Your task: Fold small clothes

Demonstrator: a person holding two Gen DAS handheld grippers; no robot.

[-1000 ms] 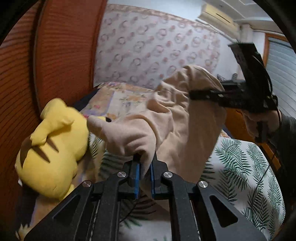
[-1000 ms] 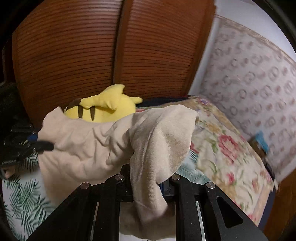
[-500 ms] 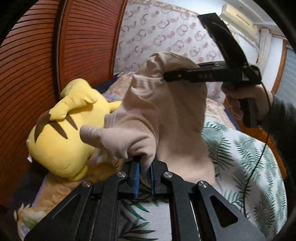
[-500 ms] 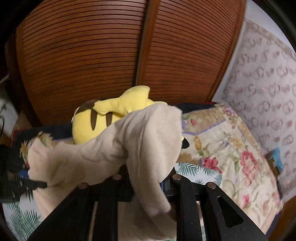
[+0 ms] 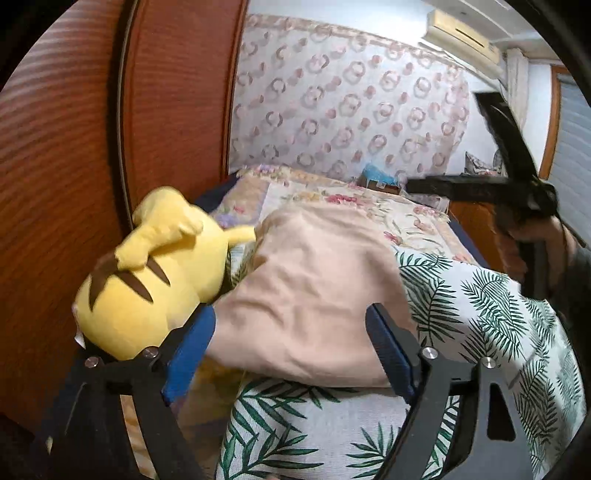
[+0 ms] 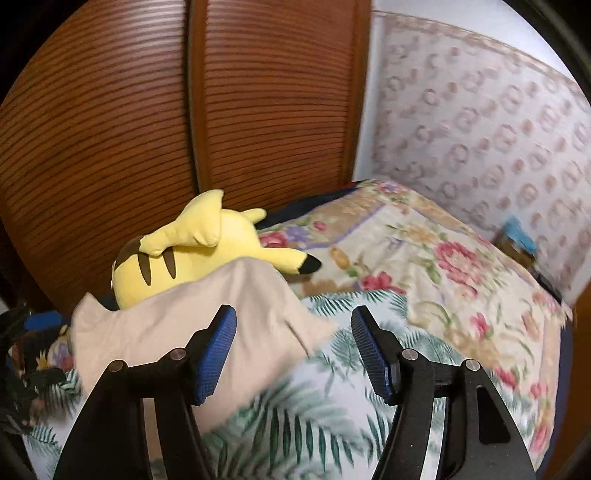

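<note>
No readable writing or brand marks anywhere in these shots, too blurry or just not there, so on to the rest.

The beige garment [image 5: 310, 295] lies in a loose, rumpled heap on the bed, on top of the white cloth with green palm leaves [image 5: 491, 302]. Its far left edge sits right up against the yellow plush toy [image 5: 155, 280], which lies on its side near the brown slatted wardrobe doors [image 6: 110, 122].

The left hand-held gripper [image 5: 291, 354] has let go: its jaws are opening, the blue pads stand wide on either side of the near edge of the garment and don't press on it. The right hand-held gripper [image 6: 293, 347] is released too, jaws opening; the garment's right corner reaches in between them by the left pad, but nothing is pinched. In the left wrist view you can see that right gripper up in the air at the far right, held by a hand [image 5: 532, 243] in a dark sleeve.

Further back the bed carries a flowery quilt [image 6: 443, 266], and behind it the wall has wallpaper with pinkish ring shapes [image 5: 351, 103]. A small box with a blue top [image 6: 519, 240] sits at the far edge of the bed by the wall, and an air conditioner [image 5: 461, 33] hangs high up.
</note>
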